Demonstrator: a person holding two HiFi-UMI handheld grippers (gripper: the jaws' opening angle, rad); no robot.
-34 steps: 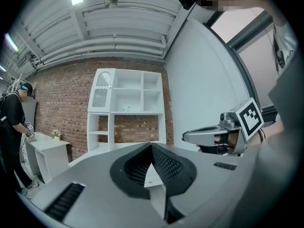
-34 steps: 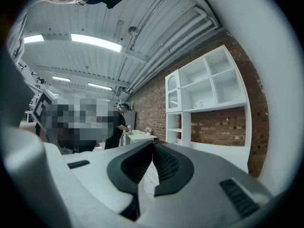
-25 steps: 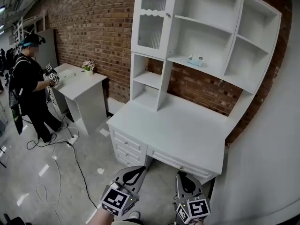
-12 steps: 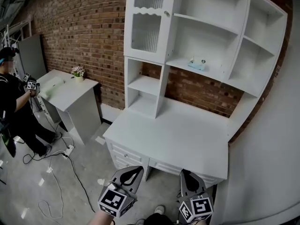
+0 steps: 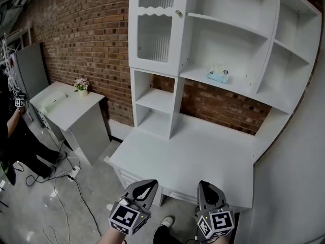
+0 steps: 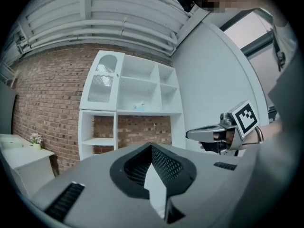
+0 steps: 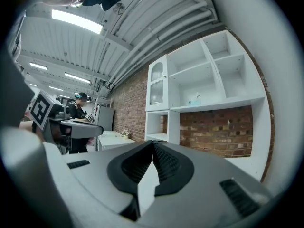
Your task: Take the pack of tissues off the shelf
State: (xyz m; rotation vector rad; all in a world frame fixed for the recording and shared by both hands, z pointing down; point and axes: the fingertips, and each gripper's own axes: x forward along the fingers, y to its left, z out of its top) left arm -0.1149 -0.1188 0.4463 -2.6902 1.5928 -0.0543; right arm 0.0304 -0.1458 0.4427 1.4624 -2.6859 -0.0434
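Observation:
The pack of tissues (image 5: pixel 218 75), pale blue and white, lies on the middle shelf of the white hutch (image 5: pixel 177 60), above the desk top (image 5: pixel 193 156). It shows small and far in the left gripper view as the tissues (image 6: pixel 139 107) and in the right gripper view as the tissues (image 7: pixel 194 101). My left gripper (image 5: pixel 145 186) and right gripper (image 5: pixel 206 187) hang low in front of the desk's near edge, side by side, far below the pack. Both are shut with nothing between the jaws. From each gripper's camera I see the left gripper (image 6: pixel 152 146) and right gripper (image 7: pixel 153 142) pointing toward the hutch.
A small white side table (image 5: pixel 71 105) with a flower pot (image 5: pixel 81 85) stands left against the brick wall. A person (image 5: pixel 10 131) stands at the far left edge. Cables (image 5: pixel 61 187) trail on the floor. A ribbed glass cabinet door (image 5: pixel 152 29) closes the hutch's upper left.
The view has come closer to the desk and swung right; the person at the left has slid to the frame's edge. Both grippers stay low and shut.

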